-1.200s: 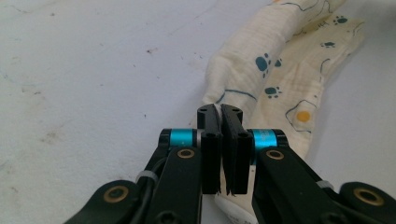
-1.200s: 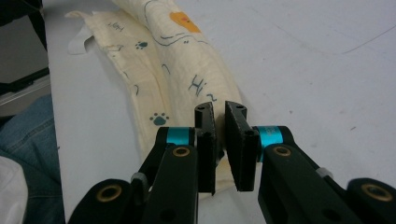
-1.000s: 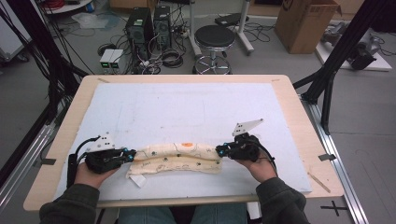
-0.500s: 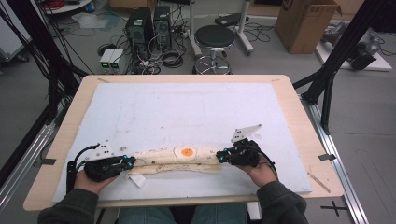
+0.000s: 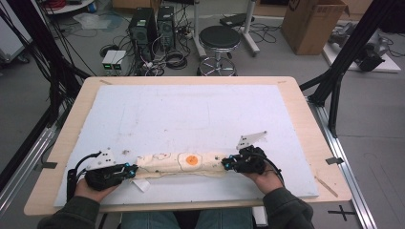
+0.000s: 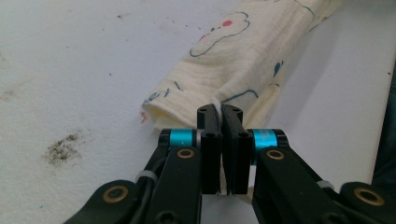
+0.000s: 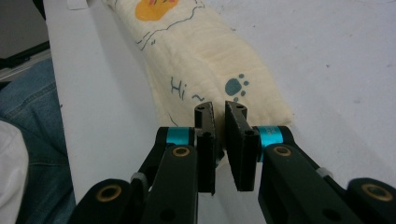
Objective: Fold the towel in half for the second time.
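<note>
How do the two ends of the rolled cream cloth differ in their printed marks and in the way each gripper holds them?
The cloth end at the left gripper shows a blue-outlined cloud with a pink dot; the end at the right gripper shows "Hi" and a blue paw print. The left jaws are pressed nearly together on a thin edge; the right jaws keep a small gap. Both ends are pinched, lying on the white board.
</note>
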